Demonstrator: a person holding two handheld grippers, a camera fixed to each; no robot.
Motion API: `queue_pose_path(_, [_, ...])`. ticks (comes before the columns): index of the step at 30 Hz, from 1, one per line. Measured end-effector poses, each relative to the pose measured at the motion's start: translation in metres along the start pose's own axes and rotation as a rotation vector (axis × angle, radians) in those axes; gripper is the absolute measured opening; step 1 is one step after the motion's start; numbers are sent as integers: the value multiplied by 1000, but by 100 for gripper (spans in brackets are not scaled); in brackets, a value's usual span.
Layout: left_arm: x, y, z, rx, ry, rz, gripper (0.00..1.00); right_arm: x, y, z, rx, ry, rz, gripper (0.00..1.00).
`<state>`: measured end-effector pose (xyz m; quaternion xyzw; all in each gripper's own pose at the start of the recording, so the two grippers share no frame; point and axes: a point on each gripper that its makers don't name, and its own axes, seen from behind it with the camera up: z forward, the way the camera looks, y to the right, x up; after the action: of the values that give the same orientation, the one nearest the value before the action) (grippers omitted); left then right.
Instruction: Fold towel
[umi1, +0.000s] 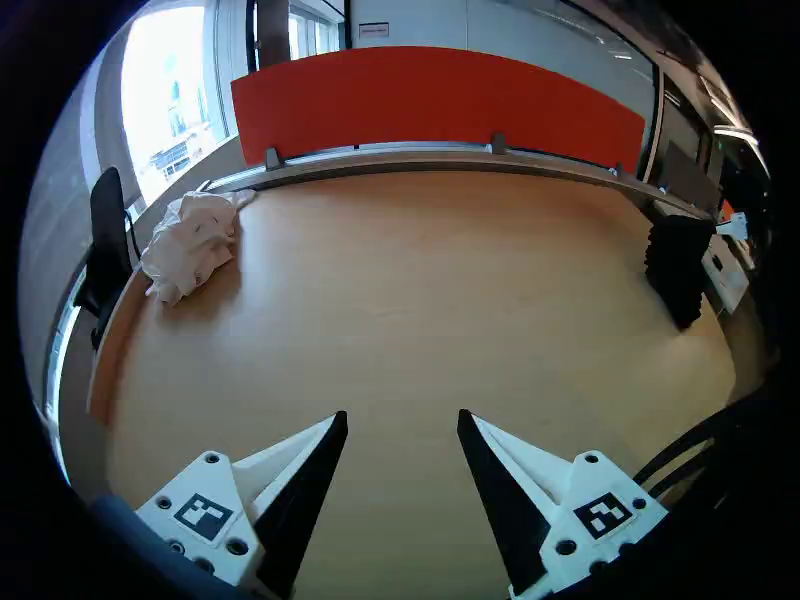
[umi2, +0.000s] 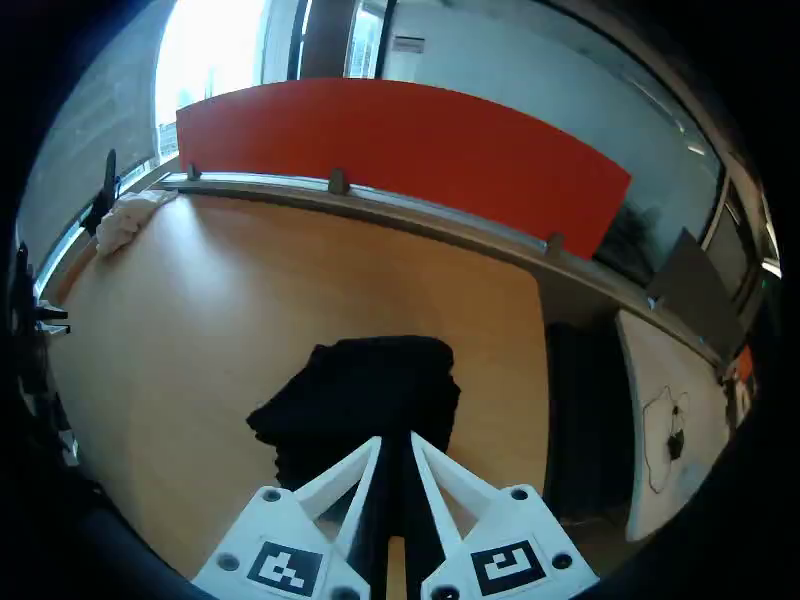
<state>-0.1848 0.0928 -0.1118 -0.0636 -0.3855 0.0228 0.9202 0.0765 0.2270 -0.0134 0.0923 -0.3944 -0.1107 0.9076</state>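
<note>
Towel, white (umi1: 190, 245): crumpled in a loose heap at the desk's far left corner, close under the orange divider (umi1: 430, 100). It is unfolded and well apart from both grippers. The right gripper view shows it as a small pale lump at that same corner.
Black stack (umi2: 365, 410): dark cloths, apparently folded towels, piled squarely near the desk's right edge.
Desk (umi1: 420, 300): bare wood lies between the heap and the stack.
Left gripper (umi1: 400, 420): jaws spread wide with nothing between them, hovering above bare wood and aimed up the desk.
Right gripper (umi2: 395, 440): jaws drawn narrow, almost meeting, right at the near side of the black stack. Whether they nip any cloth cannot be told.
Step in hand: probably the gap between towels, with one pile looking finished and the white towel not yet fetched.
Next move calls for: a reach across to the far corner, a pinch on an edge or corner of the heap, a drag to the open middle, then spreading it flat before any fold.
Containers: none on the desk holds anything; both cloths lie straight on the wood.
</note>
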Motion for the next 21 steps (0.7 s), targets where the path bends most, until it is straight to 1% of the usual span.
queue_pose_path(5, [0,-1,-1,2,-1,8,81,-13,1,-1,-7,-7,30,5])
queue_pose_path(9, [-1,-1,-1,1,-1,11,81,-23,1,-1,-11,-16,40,5])
queue_pose_path(15, [-2,-2,-2,3,-1,12,81,-42,3,1,-23,-46,44,5])
queue_pose_path(21, [-3,-3,-4,8,-2,12,81,-64,7,6,-31,-78,79,5])
